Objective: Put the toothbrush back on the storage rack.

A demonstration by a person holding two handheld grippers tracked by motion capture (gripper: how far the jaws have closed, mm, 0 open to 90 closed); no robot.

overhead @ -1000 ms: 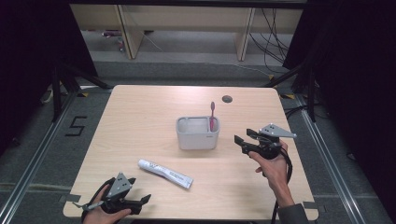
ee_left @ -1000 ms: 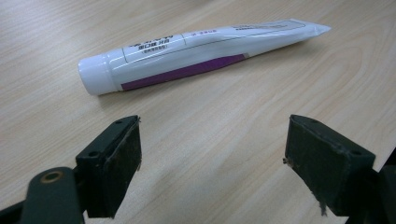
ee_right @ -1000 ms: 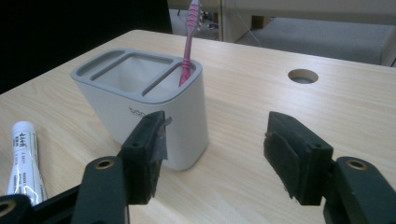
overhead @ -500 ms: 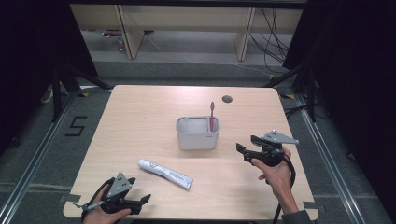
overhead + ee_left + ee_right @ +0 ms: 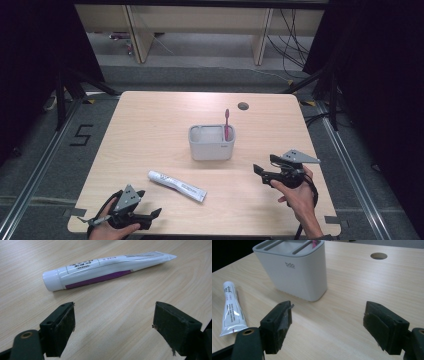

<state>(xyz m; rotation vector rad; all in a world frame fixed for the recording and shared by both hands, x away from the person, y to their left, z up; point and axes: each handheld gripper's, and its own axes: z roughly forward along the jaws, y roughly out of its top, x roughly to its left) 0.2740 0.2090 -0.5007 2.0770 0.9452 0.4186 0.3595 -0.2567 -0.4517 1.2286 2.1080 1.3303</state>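
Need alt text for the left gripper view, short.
A white and purple toothpaste tube lies on its side on a wooden table, cap to the left. The left gripper is open in front of it, with nothing between its black jaws.

A white toothpaste tube (image 5: 105, 268) with a purple stripe lies flat on the wooden surface (image 5: 112, 315) (cap end left), just beyond the left gripper (image 5: 113, 326), whose jaws stand wide apart, nothing between them.

We read "bdo" in thin grey letters on the front wall of the white holder (image 5: 294, 272). A black "5" is marked on the floor (image 5: 81, 135) left of the table. The toothpaste tube (image 5: 105, 266) carries print too small to read.
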